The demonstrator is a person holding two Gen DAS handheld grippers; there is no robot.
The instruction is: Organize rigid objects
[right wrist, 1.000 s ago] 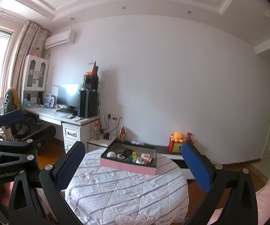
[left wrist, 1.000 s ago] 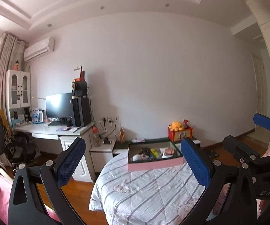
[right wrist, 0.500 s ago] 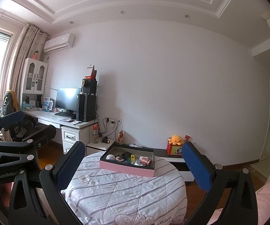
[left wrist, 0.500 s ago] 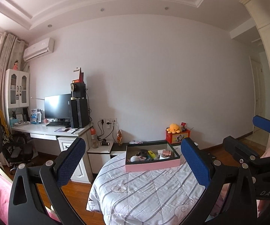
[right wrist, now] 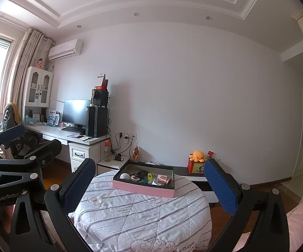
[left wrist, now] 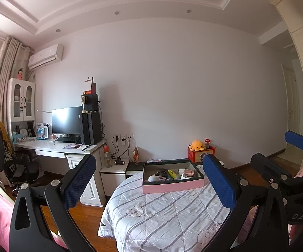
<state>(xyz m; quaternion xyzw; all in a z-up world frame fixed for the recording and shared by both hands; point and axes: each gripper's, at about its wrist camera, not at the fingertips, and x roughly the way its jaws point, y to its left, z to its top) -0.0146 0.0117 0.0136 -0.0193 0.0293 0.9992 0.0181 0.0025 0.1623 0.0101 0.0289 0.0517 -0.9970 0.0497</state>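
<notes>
Left wrist view: my left hand-held gripper has its jaws wide apart and holds nothing. Over the last second the pink box has slid lower and a little left in the frame, and more of the quilt shows, so I judge I am lining up on it with no grasp begun. The box sits right of centre on the quilt, with a white ball, a yellow piece and a pink case inside; the rest is too small to tell. My right hand-held gripper crosses the right edge, beside the box, not over it.

Right wrist view: the right hand-held gripper is also apart and empty. The box lies at centre, its copper cylinder at the near right corner. The desk at left and an orange plush behind stand well apart. Nothing blocks the way down.
</notes>
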